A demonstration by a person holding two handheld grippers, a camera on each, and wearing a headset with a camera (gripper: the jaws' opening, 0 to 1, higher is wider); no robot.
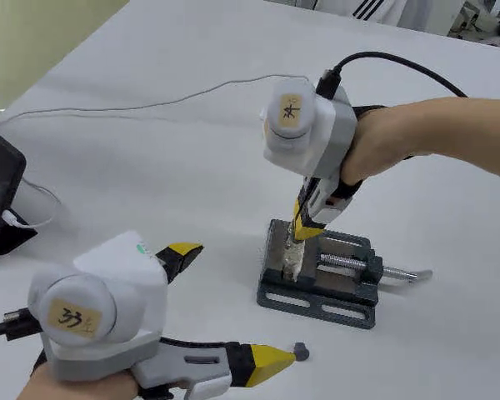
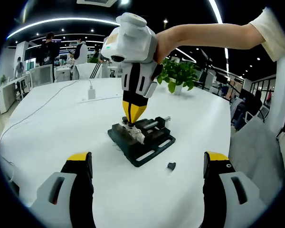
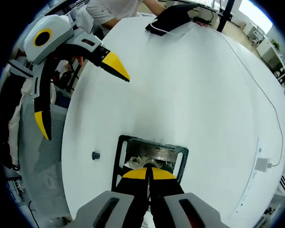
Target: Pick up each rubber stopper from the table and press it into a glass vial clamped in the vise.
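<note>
- One rubber stopper (image 1: 301,352) lies loose on the table (image 1: 150,167), near the vise (image 1: 317,302), on the side towards me.
- A glass vial (image 1: 293,262) sits clamped in the vise.
- My right gripper (image 1: 301,232) points down onto that vial, jaws closed together; I cannot tell if they pinch a stopper.
- My left gripper (image 1: 243,302) hovers near the vise, jaws wide, holding nothing.

Bright even overhead light, fisheye-warped edges
</note>
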